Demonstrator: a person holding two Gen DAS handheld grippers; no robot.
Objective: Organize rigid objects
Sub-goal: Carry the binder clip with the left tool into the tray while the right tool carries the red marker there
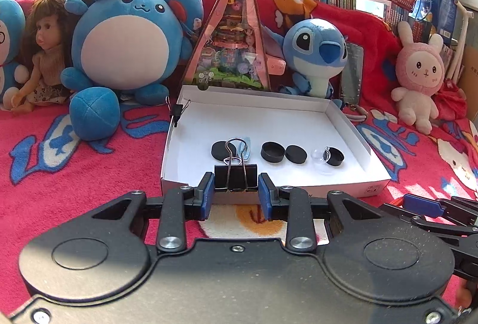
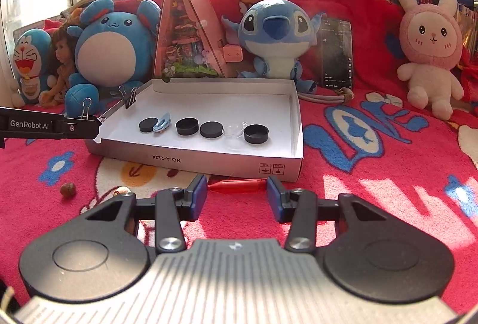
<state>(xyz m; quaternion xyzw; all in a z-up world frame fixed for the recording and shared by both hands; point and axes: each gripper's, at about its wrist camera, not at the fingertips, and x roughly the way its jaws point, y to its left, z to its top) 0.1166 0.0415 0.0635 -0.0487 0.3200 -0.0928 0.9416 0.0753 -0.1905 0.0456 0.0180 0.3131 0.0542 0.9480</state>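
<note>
The left gripper (image 1: 236, 189) has its fingers clenched on a black binder clip (image 1: 236, 179), held at centre frame just above the near wall of the white box (image 1: 298, 188). The right gripper (image 2: 237, 192), at lower centre of its own view, is released; a red stick (image 2: 239, 184), perhaps a pen, lies between its fingers, apparently ungrasped. To do this well, carry the clip clear over the rim and lower it beside the black caps (image 1: 272, 152) before letting go.
</note>
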